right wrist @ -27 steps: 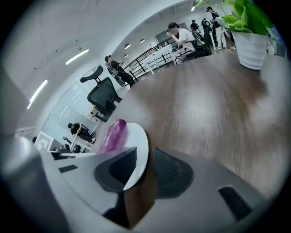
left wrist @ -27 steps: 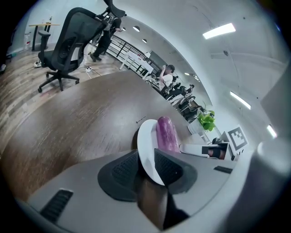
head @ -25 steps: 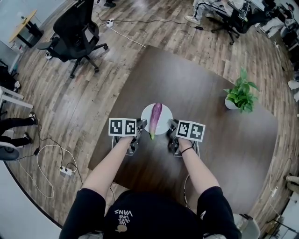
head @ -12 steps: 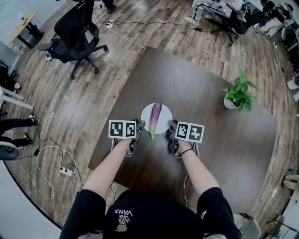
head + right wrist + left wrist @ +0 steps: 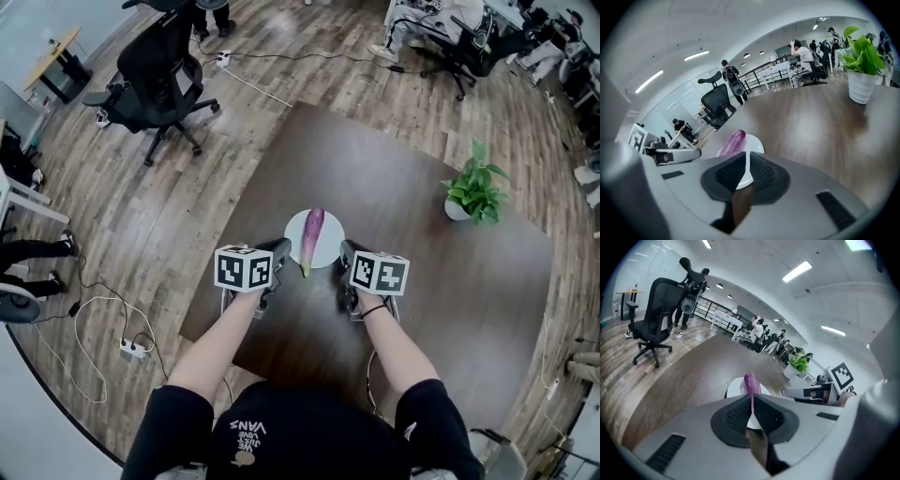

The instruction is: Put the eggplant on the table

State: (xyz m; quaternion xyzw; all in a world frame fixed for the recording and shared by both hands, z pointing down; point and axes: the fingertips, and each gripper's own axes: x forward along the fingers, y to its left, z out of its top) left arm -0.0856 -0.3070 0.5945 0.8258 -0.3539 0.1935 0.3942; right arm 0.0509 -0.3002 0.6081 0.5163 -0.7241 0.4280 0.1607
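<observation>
**Eggplant on plate, both grippers empty**

Head view: we see the eggplant point(image 5: 313, 234) on a white plate point(image 5: 330, 247) on the table point(image 5: 422, 281), w/ left gripper point(image 5: 279, 251) & right gripper point(image 5: 345, 253) flanking it, not touching. Only the gripper views show the jaws: left closing, nothing btwn; right nearly together, empty. Each gripper's own jaws hide the plate's near part. Potted plant point(image 5: 475, 190) far right, office chair point(image 5: 164, 70) far left.

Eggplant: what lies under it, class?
A white plate sits under the eggplant, on the dark table. The plate's middle is covered, so unseen.
</observation>
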